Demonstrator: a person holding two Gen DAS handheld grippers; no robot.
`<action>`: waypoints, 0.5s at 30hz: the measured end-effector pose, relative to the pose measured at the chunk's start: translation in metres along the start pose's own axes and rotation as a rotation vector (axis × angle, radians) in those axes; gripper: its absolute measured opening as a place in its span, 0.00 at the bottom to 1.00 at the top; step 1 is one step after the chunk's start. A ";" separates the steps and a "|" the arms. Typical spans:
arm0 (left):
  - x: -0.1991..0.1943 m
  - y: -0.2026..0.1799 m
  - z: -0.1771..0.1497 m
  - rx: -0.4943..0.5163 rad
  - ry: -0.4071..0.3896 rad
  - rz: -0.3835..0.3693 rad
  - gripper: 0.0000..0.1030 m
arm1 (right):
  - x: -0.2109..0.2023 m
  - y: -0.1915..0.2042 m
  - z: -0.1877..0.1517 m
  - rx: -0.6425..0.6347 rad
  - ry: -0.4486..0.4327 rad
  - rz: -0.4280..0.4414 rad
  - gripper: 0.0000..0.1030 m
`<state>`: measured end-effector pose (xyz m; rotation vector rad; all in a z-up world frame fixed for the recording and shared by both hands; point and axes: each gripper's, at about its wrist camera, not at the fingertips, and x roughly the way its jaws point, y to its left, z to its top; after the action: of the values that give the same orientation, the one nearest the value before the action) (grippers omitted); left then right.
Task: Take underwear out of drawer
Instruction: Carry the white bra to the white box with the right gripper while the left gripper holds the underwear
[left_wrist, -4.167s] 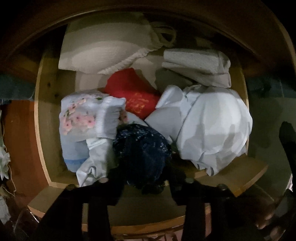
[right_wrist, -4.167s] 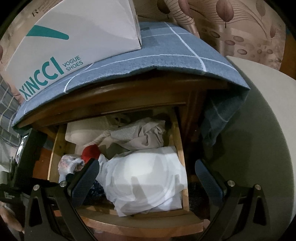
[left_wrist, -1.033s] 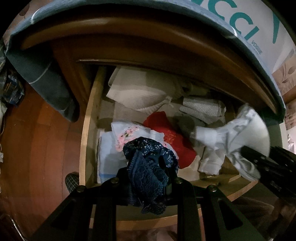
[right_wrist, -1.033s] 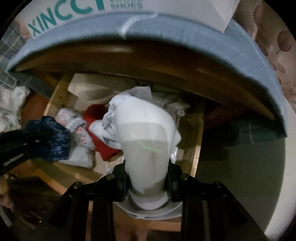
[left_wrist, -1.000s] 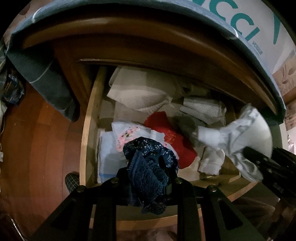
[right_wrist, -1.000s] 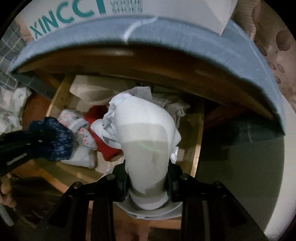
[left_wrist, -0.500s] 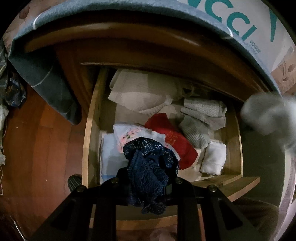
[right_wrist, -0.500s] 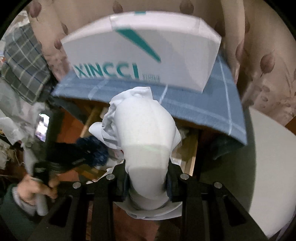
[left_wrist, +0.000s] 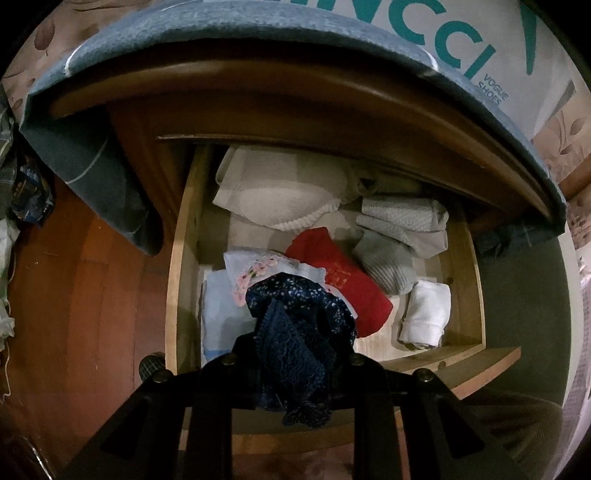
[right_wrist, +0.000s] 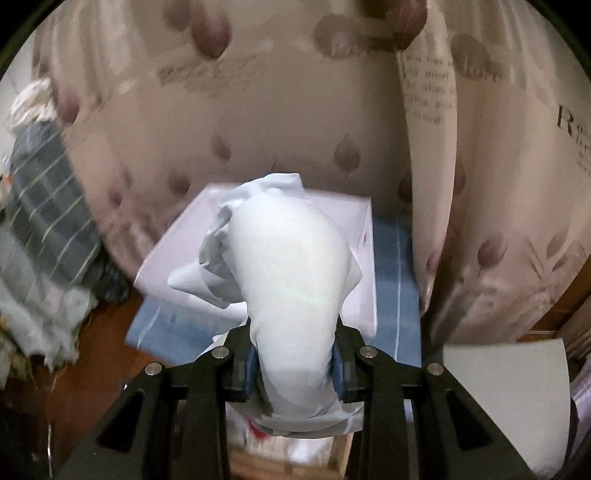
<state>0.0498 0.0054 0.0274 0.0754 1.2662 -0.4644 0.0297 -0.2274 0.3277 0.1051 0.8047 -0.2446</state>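
Both grippers pinch underwear above the open drawer (left_wrist: 175, 280).
Left gripper (left_wrist: 291, 363) clamps navy lace underwear (left_wrist: 295, 332); right gripper (right_wrist: 293, 362) clamps white underwear (right_wrist: 291, 266).

Drawer (left_wrist: 175, 266) open from above; cabinet top (left_wrist: 295, 96) overhangs rear; garments crowd floor.
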 end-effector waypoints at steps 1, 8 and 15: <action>0.000 0.000 0.000 -0.001 0.001 -0.002 0.22 | 0.007 0.000 0.007 0.004 -0.008 -0.013 0.28; 0.000 0.001 0.004 -0.002 -0.003 0.000 0.22 | 0.086 0.005 0.042 0.004 0.043 -0.062 0.29; -0.003 0.001 0.007 0.010 -0.018 -0.001 0.22 | 0.150 0.004 0.028 0.018 0.154 -0.118 0.30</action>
<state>0.0559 0.0046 0.0324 0.0787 1.2464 -0.4706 0.1500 -0.2551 0.2383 0.0941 0.9636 -0.3580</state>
